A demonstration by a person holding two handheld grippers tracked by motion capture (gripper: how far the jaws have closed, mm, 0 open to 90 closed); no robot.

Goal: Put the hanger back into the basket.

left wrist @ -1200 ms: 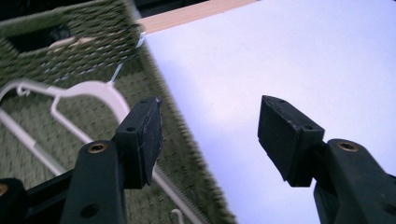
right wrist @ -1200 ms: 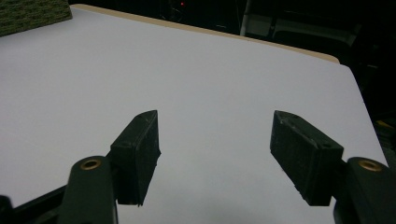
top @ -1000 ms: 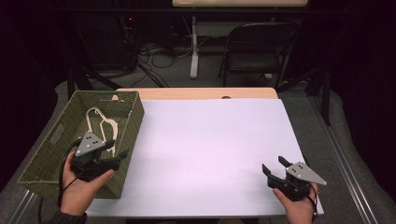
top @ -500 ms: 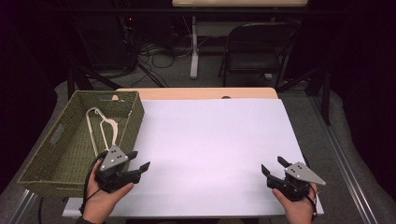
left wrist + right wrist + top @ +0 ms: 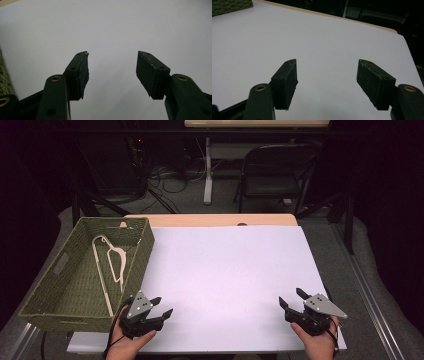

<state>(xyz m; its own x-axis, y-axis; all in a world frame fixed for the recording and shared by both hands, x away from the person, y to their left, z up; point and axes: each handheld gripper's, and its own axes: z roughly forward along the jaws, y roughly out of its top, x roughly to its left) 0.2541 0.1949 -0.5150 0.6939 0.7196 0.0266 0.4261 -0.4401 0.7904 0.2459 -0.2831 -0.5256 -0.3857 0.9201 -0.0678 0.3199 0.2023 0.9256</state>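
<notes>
One white-topped table (image 5: 225, 270) carries everything. At its nine o'clock side sits a green woven basket (image 5: 50, 292), with a pale clothes hanger (image 5: 112, 265) lying inside toward its right wall. The left hand-held gripper (image 5: 161, 306) hovers at seven o'clock, just beside the basket's near corner, jaws wide and empty. The right hand-held gripper (image 5: 291, 297) sits at five o'clock, jaws likewise spread, holding nothing.

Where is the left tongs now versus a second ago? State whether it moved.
Yes. The left tongs moved right, out of the green woven basket onto the white sheet.
</notes>
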